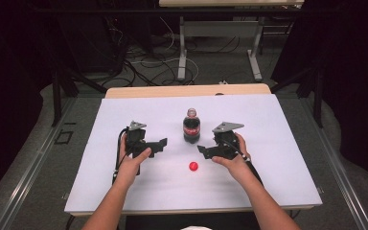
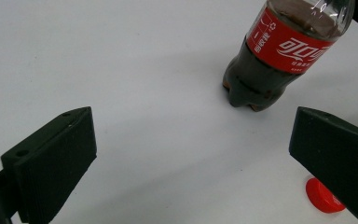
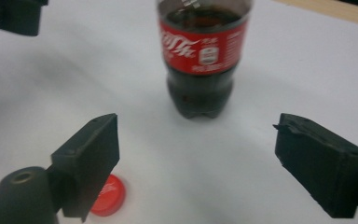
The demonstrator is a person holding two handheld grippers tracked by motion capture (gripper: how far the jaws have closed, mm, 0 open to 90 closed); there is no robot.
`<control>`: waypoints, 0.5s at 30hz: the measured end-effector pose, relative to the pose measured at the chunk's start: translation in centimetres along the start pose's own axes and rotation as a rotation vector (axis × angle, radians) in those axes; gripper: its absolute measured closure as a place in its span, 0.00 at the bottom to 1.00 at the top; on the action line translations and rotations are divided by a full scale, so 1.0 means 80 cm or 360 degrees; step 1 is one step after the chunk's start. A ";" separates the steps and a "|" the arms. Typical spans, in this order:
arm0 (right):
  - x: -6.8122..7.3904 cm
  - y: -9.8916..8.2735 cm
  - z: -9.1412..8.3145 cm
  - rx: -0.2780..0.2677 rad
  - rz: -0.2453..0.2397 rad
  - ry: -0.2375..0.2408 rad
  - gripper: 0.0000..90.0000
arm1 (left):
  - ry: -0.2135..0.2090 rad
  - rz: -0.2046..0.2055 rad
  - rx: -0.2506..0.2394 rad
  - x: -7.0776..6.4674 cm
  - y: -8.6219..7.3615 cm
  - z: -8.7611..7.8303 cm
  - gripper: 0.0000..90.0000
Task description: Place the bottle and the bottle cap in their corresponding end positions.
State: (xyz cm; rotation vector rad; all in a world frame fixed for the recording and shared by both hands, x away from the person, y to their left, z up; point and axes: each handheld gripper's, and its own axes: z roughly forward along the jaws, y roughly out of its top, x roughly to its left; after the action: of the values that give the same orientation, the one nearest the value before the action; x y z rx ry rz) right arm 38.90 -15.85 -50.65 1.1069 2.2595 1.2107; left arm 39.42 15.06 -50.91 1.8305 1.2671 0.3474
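**Both claws wide open, cap sitting loose by the cola bottle**

So the right gripper had its jaws spread well apart with nothing between them, hovering just right of the bottle and a bit toward the person. The left gripper was the same deal, jaws apart and empty, parked just left of the bottle. Both pointed inward at it without touching.

The cola bottle stood upright on the white table, red label facing out, no cap on its neck as far as I could tell. The red cap lay flat on the table, near the bottle on the person's side, roughly between the two grippers and clear of both.
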 end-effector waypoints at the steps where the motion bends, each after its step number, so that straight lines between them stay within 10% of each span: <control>1: -0.005 0.001 -0.002 -0.0012 0.0010 -0.0010 0.02 | 0.0002 -0.0001 -0.0001 0.001 0.000 0.000 0.01; 15: -0.062 0.001 -0.037 -0.0054 0.0183 -0.0219 0.00 | 0.0054 -0.0028 -0.0012 0.017 -0.002 -0.005 0.01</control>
State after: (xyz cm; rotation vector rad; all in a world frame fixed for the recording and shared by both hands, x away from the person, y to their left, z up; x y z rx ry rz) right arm 40.30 -21.30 -49.14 1.2819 2.0908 1.1731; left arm 39.68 16.49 -51.11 1.8129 1.3024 0.3748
